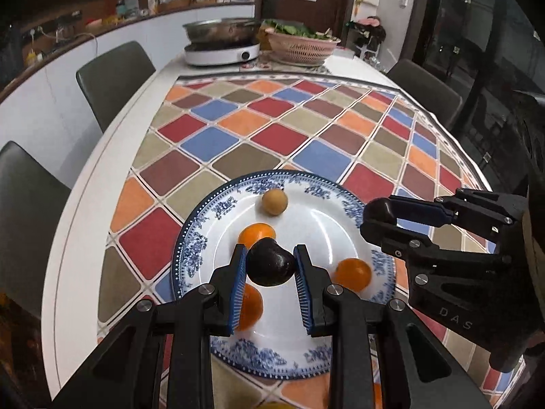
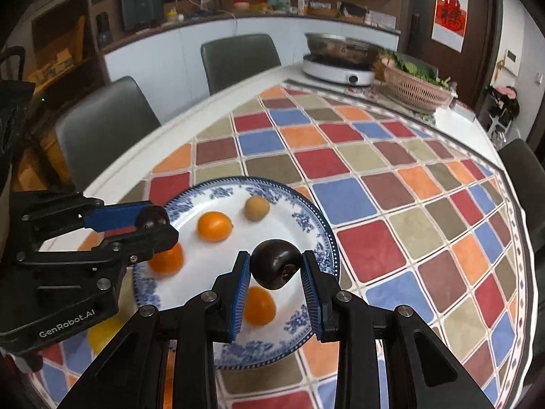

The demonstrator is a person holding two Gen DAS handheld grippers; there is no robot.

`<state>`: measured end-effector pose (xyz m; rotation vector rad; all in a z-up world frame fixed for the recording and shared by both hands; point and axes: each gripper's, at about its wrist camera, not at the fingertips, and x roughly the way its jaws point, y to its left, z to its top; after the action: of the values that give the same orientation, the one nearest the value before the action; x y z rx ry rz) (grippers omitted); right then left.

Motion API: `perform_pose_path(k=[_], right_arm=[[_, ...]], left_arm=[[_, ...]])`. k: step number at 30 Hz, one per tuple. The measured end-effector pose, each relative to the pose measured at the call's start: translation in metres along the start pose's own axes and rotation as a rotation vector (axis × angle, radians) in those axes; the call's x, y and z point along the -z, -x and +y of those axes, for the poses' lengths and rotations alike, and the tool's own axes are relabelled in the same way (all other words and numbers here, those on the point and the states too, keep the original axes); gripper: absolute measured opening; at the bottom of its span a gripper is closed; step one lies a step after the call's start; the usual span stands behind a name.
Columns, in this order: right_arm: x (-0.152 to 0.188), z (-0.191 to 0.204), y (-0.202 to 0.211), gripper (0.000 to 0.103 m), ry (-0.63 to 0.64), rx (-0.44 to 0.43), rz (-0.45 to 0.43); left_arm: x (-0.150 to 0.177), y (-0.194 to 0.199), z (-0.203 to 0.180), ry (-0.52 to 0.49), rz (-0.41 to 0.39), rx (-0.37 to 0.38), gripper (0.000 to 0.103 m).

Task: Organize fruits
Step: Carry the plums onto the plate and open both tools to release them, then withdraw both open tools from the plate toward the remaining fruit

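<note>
Clamped in the left gripper (image 1: 270, 266), a dark plum (image 1: 270, 261) hangs over the plate (image 1: 190, 248). Right gripper (image 2: 276, 266) pinches a second plum (image 2: 276, 264) above the plate's 3 o'clock rim. On the plate lie three oranges (image 2: 214, 226) and, toward 12 o'clock, a tan fruit (image 2: 257, 208). Checkered cloth (image 2: 374, 184) covers the desk (image 1: 102, 170).

table (image 1: 102, 184): white, checked cloth (image 1: 272, 129) | chairs (image 1: 112, 78): grey | door (image 2: 449, 17): red poster | counter (image 2: 238, 20): cluttered
</note>
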<state>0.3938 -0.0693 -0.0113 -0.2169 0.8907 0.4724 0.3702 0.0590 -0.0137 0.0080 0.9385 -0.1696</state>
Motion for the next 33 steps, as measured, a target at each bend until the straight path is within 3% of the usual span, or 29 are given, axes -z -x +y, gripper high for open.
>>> perform_pose_path(k=[5,16,19,25,32,33], right_arm=[[0.002,-0.006,-0.018,0.031,-0.03,-0.007,0.044],[0.004,-0.008,-0.021,0.032,-0.039,-0.015,0.049],[0.004,-0.01,-0.018,0.038,-0.051,-0.009,0.052],[0.007,-0.015,0.006,0.04,-0.078,0.011,0.01],[0.017,-0.006,0.054,0.041,-0.07,0.027,-0.078],[0.02,-0.004,0.061,0.044,-0.067,0.027,-0.089]], left_arm=[[-0.001,-0.011,-0.001,-0.005,0.02,-0.006,0.028],[-0.002,-0.011,-0.005,-0.005,0.043,0.008,0.029],[-0.001,-0.007,-0.004,-0.003,0.042,0.0,0.038],[0.004,0.021,-0.008,-0.008,0.007,-0.034,0.038],[0.017,0.074,-0.021,-0.016,-0.071,-0.089,0.046],[0.019,0.08,-0.023,-0.012,-0.08,-0.091,0.046]])
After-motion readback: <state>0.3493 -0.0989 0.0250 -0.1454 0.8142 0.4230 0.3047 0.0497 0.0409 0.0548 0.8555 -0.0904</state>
